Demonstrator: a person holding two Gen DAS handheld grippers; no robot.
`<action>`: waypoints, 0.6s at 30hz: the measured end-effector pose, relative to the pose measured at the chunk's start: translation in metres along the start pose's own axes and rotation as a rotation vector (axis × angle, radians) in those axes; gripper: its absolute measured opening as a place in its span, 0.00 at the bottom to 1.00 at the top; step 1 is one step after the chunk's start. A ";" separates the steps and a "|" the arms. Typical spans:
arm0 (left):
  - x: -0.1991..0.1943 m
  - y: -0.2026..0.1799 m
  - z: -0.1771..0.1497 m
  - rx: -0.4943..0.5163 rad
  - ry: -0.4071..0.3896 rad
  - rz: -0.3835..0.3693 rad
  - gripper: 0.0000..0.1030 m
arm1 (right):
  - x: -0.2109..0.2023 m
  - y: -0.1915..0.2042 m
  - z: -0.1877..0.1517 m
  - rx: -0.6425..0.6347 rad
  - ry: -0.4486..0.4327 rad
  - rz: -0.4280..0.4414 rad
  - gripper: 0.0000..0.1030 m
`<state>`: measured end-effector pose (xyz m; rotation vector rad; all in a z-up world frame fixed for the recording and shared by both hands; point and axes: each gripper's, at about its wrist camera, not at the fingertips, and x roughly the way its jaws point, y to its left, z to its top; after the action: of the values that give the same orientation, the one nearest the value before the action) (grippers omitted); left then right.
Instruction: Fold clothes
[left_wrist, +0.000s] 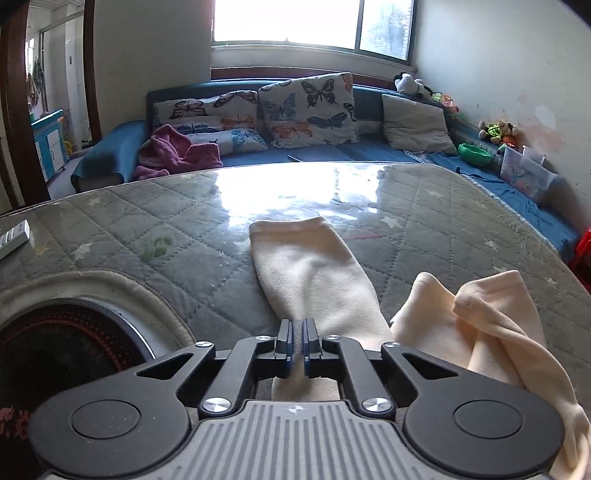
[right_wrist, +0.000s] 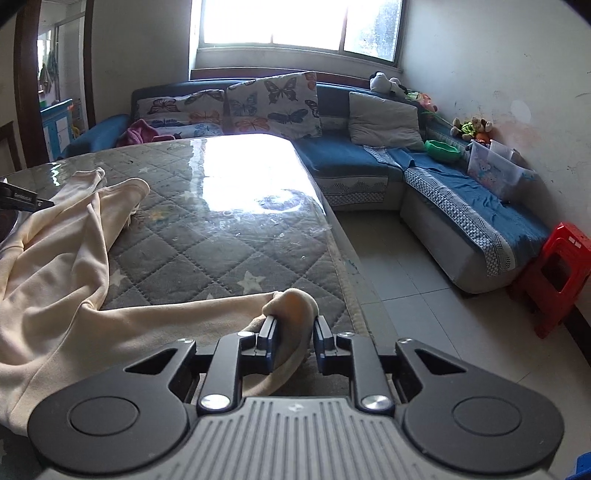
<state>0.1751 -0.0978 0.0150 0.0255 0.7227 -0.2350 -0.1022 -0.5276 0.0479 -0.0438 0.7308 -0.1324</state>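
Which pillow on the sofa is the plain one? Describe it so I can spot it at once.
Start at the blue sofa under the window. Right of the two butterfly pillows, near the corner, leans the grey pillow. It alone has no print.

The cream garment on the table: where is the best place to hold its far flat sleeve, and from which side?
Probably at the cuff end of the sleeve, coming from the far side: it lies flat and straight with an open edge there.

Left gripper (left_wrist: 298, 341) fingers nearly together, right gripper (right_wrist: 294, 341) fingers parted
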 end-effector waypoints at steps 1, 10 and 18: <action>-0.002 0.001 -0.002 -0.007 -0.001 0.002 0.05 | -0.001 0.001 0.001 -0.003 -0.003 -0.002 0.22; -0.046 0.025 -0.020 -0.054 -0.051 0.098 0.04 | -0.017 0.019 0.005 -0.070 -0.064 0.005 0.34; -0.103 0.065 -0.043 -0.117 -0.123 0.209 0.04 | -0.009 0.053 -0.001 -0.150 -0.044 0.116 0.45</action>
<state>0.0872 -0.0091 0.0467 -0.0245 0.6053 0.0064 -0.1033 -0.4741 0.0485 -0.1464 0.6965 0.0344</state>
